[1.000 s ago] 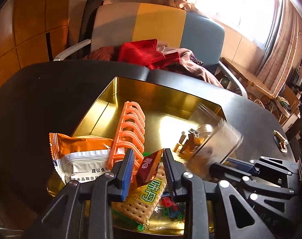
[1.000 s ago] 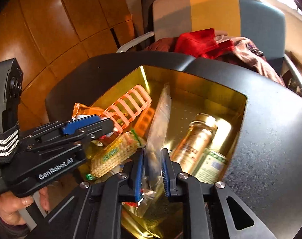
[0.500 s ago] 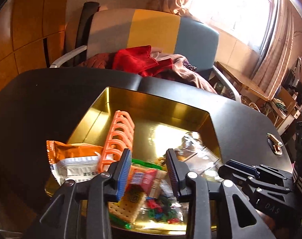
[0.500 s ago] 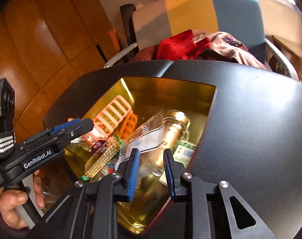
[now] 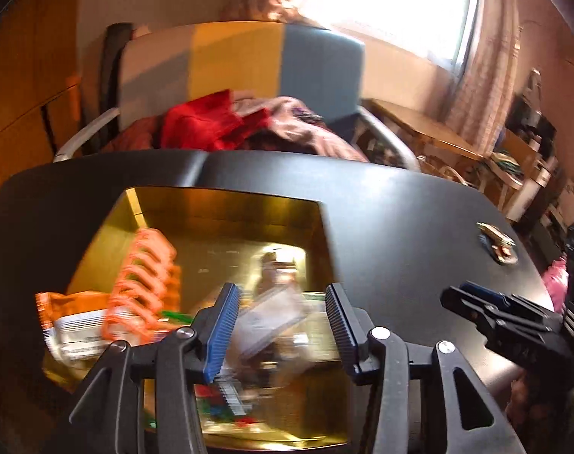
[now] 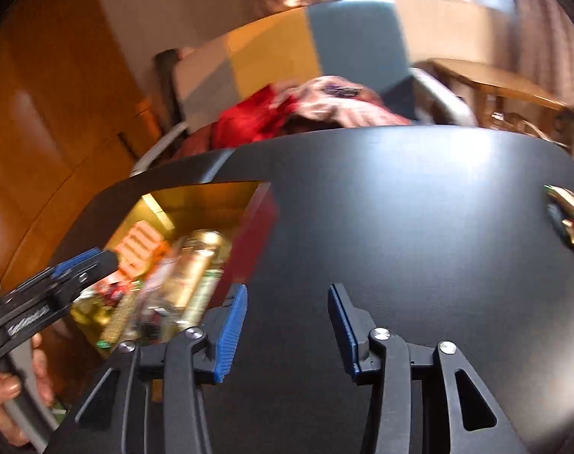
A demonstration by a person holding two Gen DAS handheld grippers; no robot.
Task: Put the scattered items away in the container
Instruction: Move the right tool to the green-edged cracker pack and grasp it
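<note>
Jaws on both grippers are spreading with nothing between them; the left gripper (image 5: 283,316) hangs over the gold tin (image 5: 226,208), the right gripper (image 6: 287,316) over bare black table (image 6: 419,208) just beside it. Inside the tin lie an orange rack (image 5: 145,280), an orange-and-white packet (image 5: 75,321), a gold bottle (image 6: 196,265) and a clear bag (image 5: 271,317), all blurred; one small wrapped item (image 6: 568,219) sits on the table, well apart from the tin.
</note>
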